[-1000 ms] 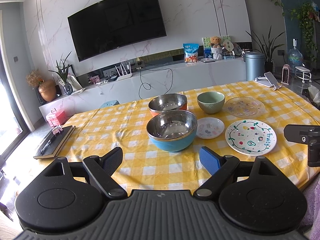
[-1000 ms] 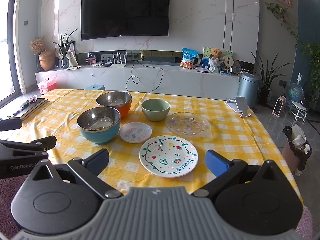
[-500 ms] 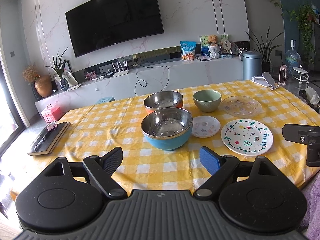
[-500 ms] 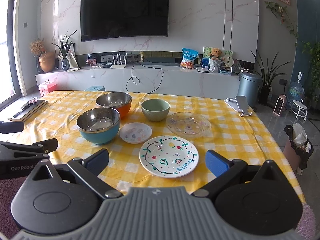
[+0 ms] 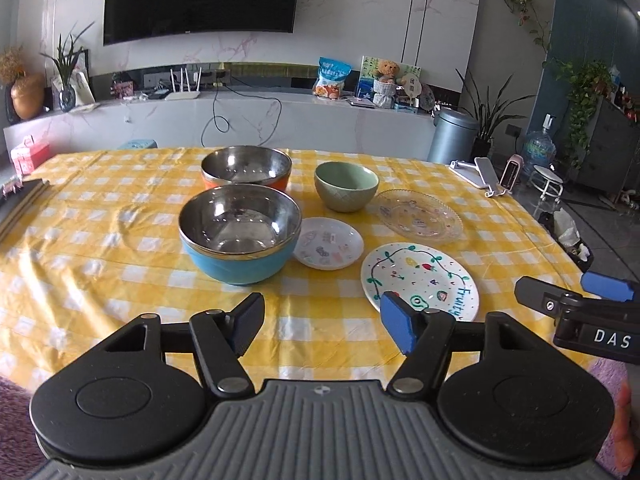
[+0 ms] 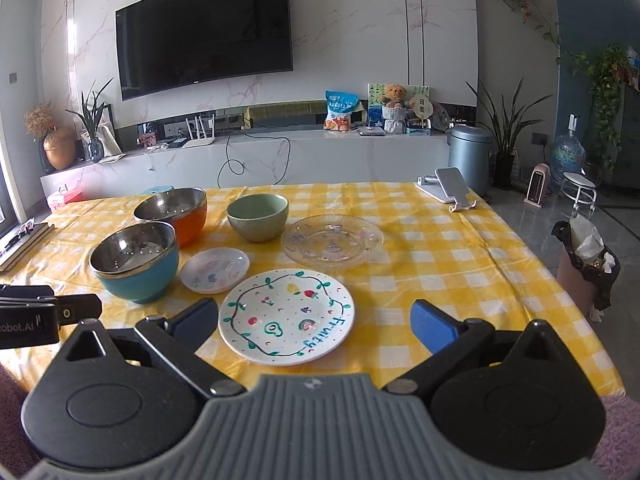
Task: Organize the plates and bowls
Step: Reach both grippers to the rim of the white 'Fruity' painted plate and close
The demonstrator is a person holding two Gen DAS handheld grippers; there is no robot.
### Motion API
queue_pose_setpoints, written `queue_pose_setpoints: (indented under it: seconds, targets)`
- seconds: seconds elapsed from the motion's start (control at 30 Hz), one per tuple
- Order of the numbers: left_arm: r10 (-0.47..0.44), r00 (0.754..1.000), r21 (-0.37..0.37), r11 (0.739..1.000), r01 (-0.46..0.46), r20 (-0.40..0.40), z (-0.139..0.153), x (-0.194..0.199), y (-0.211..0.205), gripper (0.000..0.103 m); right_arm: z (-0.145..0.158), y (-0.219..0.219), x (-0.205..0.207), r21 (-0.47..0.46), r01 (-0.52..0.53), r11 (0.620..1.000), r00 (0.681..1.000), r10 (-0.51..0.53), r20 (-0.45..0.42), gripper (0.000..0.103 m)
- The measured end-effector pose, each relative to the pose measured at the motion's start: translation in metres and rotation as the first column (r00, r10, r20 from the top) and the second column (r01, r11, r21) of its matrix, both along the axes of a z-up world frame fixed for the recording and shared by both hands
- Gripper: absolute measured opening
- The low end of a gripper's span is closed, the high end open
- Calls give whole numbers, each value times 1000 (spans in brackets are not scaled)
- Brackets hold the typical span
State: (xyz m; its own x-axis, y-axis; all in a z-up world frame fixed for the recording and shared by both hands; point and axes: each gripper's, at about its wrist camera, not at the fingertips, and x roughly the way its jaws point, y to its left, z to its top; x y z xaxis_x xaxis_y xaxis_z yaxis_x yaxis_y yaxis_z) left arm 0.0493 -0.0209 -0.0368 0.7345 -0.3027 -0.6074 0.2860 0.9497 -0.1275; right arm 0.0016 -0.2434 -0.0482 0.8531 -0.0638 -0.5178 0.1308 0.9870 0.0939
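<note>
On the yellow checked table stand a blue steel bowl (image 5: 239, 236) (image 6: 135, 261), an orange steel bowl (image 5: 245, 168) (image 6: 172, 210) behind it, and a green ceramic bowl (image 5: 346, 186) (image 6: 257, 216). A small white plate (image 5: 328, 242) (image 6: 214, 269), a clear glass plate (image 5: 419, 216) (image 6: 332, 240) and a painted "fruity" plate (image 5: 419, 276) (image 6: 286, 315) lie beside them. My left gripper (image 5: 322, 322) is open and empty, just short of the blue bowl. My right gripper (image 6: 314, 322) is open and empty, its jaws either side of the painted plate's near edge.
A dark notebook (image 5: 18, 204) lies at the table's left edge. A phone stand (image 6: 448, 186) sits at the far right corner. A bin with a bag (image 6: 586, 264) stands on the floor to the right. A TV console runs behind the table.
Both grippers have moved forward toward the dishes. The left view has swung right, and the right gripper has closed in on the painted plate. No dish has moved.
</note>
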Motion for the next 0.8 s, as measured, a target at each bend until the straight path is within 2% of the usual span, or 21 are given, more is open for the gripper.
queue_pose_setpoints:
  seconds: [0.07, 0.17, 0.27, 0.37, 0.5, 0.63, 0.77, 0.8]
  targets:
    - [-10, 1000, -29, 1000, 9, -13, -1, 9, -3, 68, -3, -5, 9, 9, -10, 1000, 1000, 10, 6, 97]
    - [-27, 1000, -56, 998, 26, -17, -2, 22, -11, 58, -8, -13, 27, 5, -18, 1000, 1000, 18, 4, 83]
    - [-45, 998, -91, 995, 41, -38, -7, 38, -21, 47, -18, -23, 46, 25, -5, 1000, 1000, 5, -16, 75]
    - [-46, 996, -125, 991, 36, -79, -18, 54, -30, 36, -30, -34, 65, 49, 13, 999, 999, -10, -53, 59]
    - [-39, 991, -141, 990, 20, -129, -37, 70, -40, 30, -48, -48, 83, 97, 45, 994, 995, -35, -99, 46]
    - [-13, 983, -174, 985, -19, -183, -54, 80, -38, 29, -64, -59, 93, 191, 63, 980, 991, -39, -129, 43]
    - [8, 976, -222, 973, -57, -216, -68, 87, -33, 28, -77, -63, 102, 244, 72, 967, 987, -34, -154, 23]
    - [10, 976, -228, 972, -60, -217, -70, 88, -32, 27, -80, -65, 104, 259, 78, 963, 986, -36, -162, 22]
